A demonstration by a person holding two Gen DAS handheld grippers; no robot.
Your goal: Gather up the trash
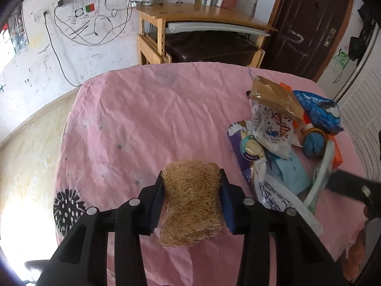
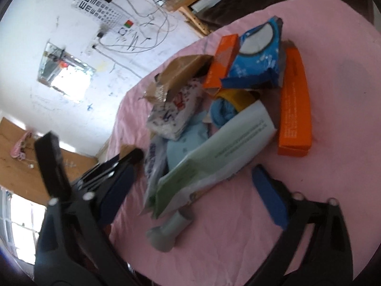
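In the left wrist view, the left gripper (image 1: 191, 191) is clamping a tan fibrous pad (image 1: 190, 202), which looks like a loofah scrubber. Both blue pads are pressing on its two sides, and its near end is hanging out below the fingers over the pink tablecloth (image 1: 142, 119). The part of the cloth under the pad is hidden. To the right, a pile of trash (image 1: 285, 138) is lying on the cloth: a brown torn box (image 1: 273, 93), a white printed bag (image 1: 273, 131), a blue wrapper (image 1: 319, 112) and a blue ball of yarn (image 1: 314, 143). The right side of the pile is partly covered by a dark blurred shape at the right edge; I cannot tell what it is. Far behind the table, a wooden desk (image 1: 202, 14) is standing against the marked wall, and a dark door (image 1: 309, 23) is to its right.

In the right wrist view, the picture is tilted and blurred. The right gripper (image 2: 197, 186) is standing with its fingers apart, and they are pressing on nothing. Between them the near end of a pale green bag (image 2: 214, 162) is lying, and a grey tube (image 2: 166, 231) is sticking out under it. Farther, the same pile is showing with two orange boxes (image 2: 295, 109) on the right. The lower layers of the pile are hidden.
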